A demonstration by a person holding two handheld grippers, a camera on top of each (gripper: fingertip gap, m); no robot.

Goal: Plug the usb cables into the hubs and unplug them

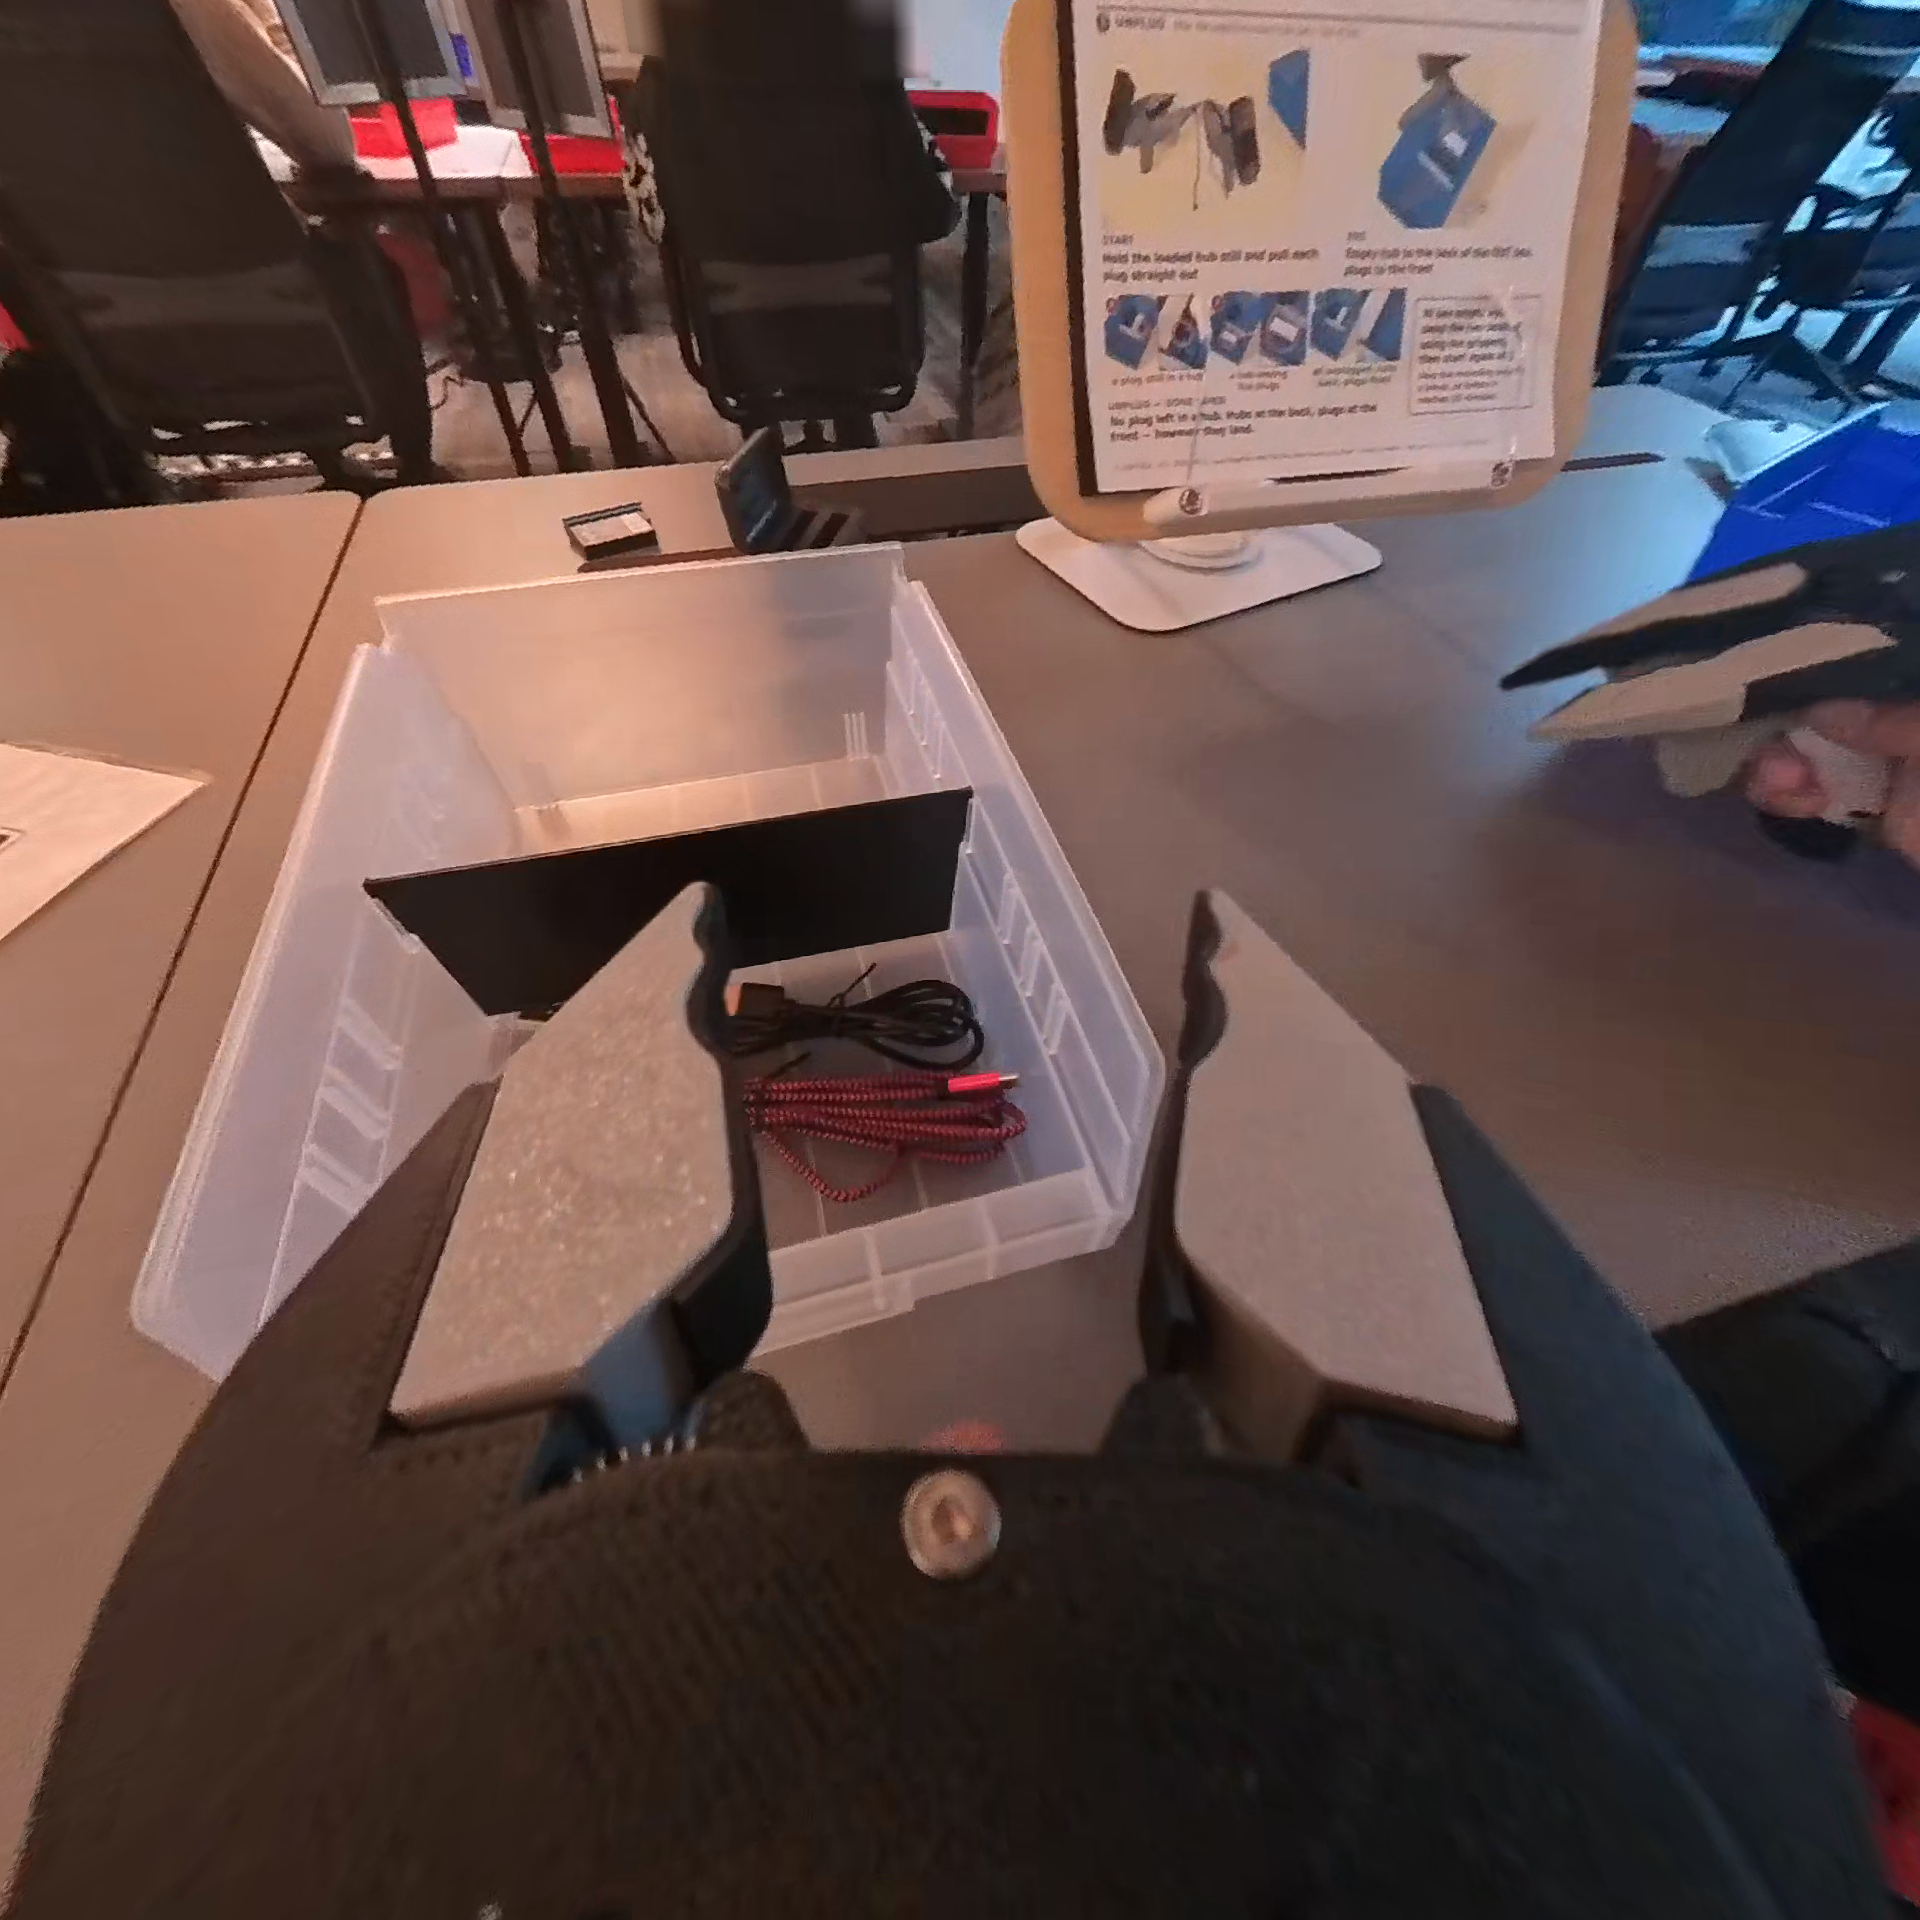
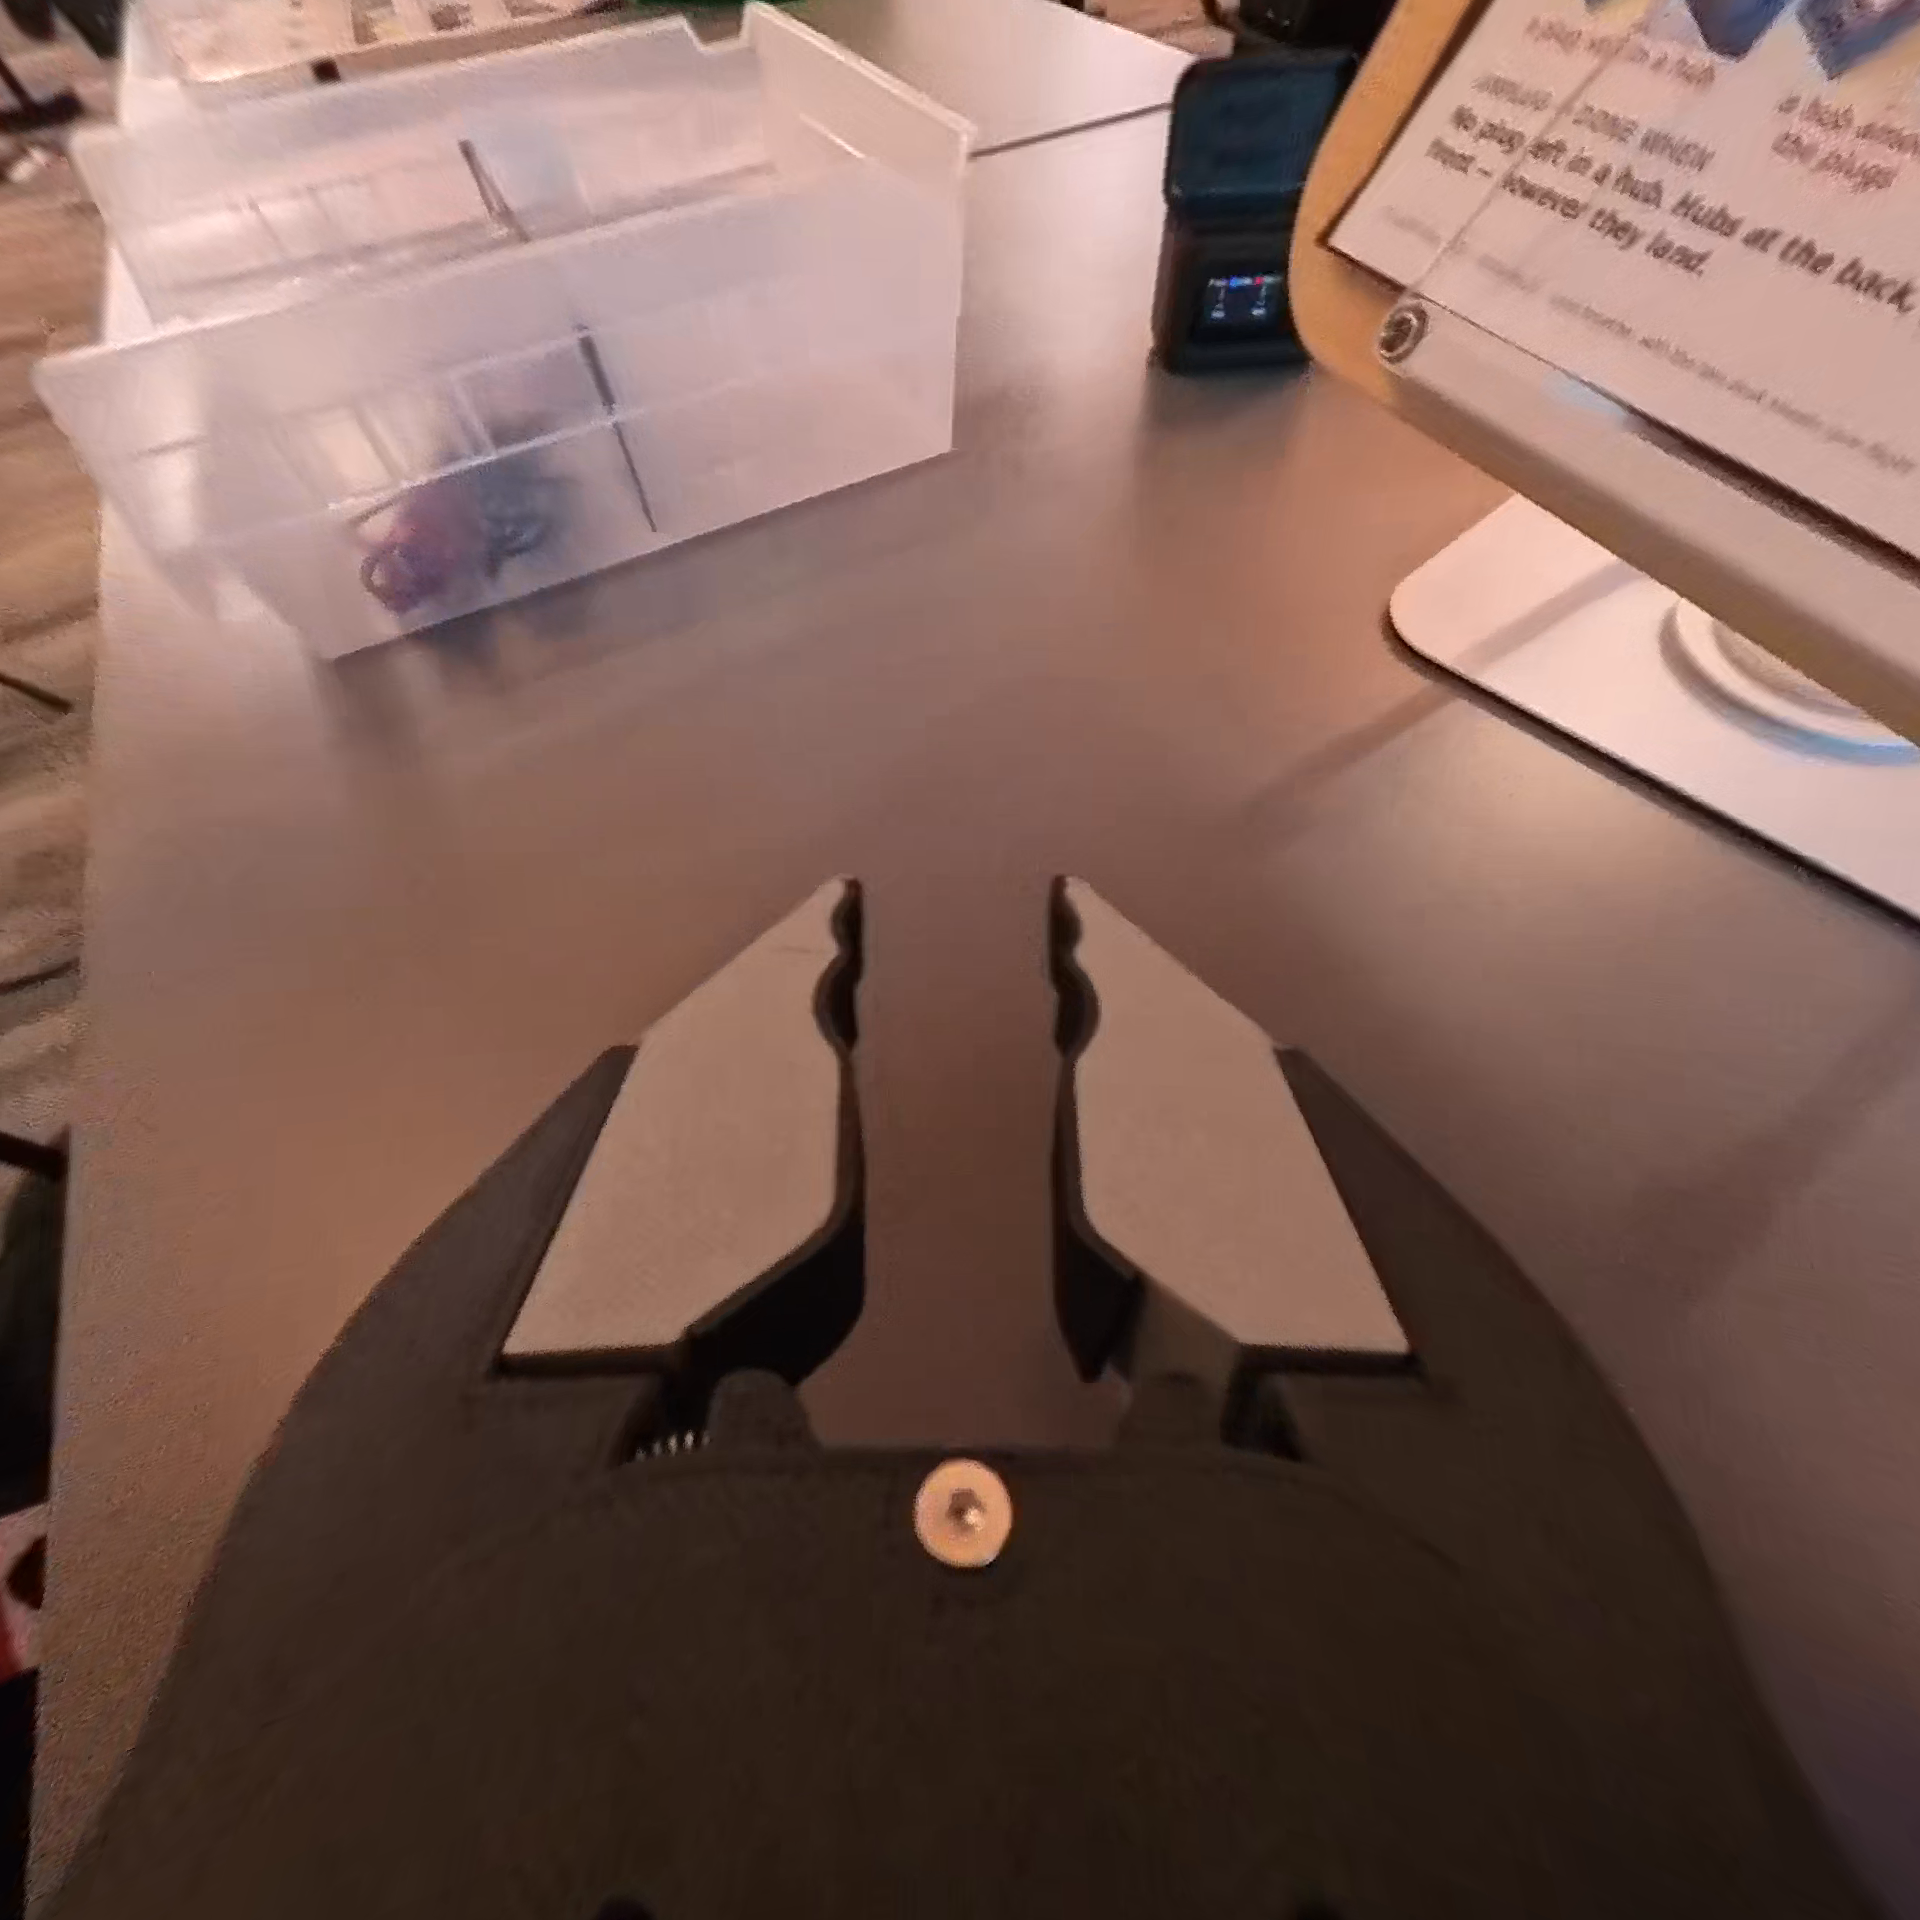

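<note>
Left wrist view. Left gripper [image 1: 951,914]: jaws spread wide, nothing between them, held above the near end of a clear plastic bin [image 1: 1081,1049] on a grey table [image 1: 1455,935]. Black divider [image 1: 727,883] stands across the bin; its lower left corner is hidden behind the left finger. Near compartment: black cable [image 1: 883,1023], coiled, its left part hidden by the same finger, and red braided cable [image 1: 894,1127], coiled, with a red plug showing at its upper right. The two coils lie just beside each other. Far compartment: nothing discernible through the frosted floor. No hub can be made out in this view. Right gripper [image 1: 1548,707] enters at the right edge, cut off by the frame, with part of a hand [image 1: 1829,779] below it; jaw gap not readable from this angle. Instruction sheet on a white stand [image 1: 1205,571] sits behind the bin. Small dark device [image 1: 753,499] and flat black item [image 1: 611,533] lie at the table's far edge, too small to identify. Chairs beyond, blurred.

Right wrist view. Right gripper [image 2: 954,894]: jaws parted by a moderate gap, empty, over bare table [image 2: 727,748]. Bin [image 2: 748,343] well apart at upper left, seen side-on; the cables show only as dark and reddish smudges through the frosted wall. Picture blurred throughout. Stand [image 2: 1558,634] cut off at right; small dark device [image 2: 1236,208] with a lit screen beside it.
</note>
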